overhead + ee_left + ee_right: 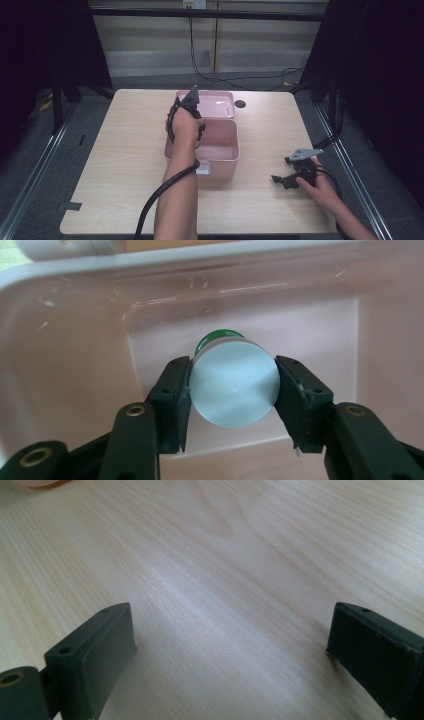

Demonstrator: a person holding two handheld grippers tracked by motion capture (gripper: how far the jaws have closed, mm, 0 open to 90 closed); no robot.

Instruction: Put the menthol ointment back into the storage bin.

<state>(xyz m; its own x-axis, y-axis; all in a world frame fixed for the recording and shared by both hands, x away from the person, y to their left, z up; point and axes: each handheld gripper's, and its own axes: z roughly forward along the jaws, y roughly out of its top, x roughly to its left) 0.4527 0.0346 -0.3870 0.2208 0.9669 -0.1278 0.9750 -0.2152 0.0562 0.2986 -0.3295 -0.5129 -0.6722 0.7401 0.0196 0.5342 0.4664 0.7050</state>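
Observation:
A pink box [222, 152] with its lid [220, 104] laid open behind it stands at the table's middle. My left gripper [192, 131] reaches down into the box. In the left gripper view it [233, 390] is shut on a round can [234, 390] with a pale grey end and a green rim, held over the box's pink floor [310, 330]. My right gripper [285, 180] rests at the right front of the table. Its jaws [230, 645] stand open over bare wood, with nothing between them.
The light wooden table [125, 150] has free room left and right of the box. A small dark disc [240, 104] lies by the lid's right side. Cables [225, 75] run across the floor behind the table. Metal rails [35, 165] flank both sides.

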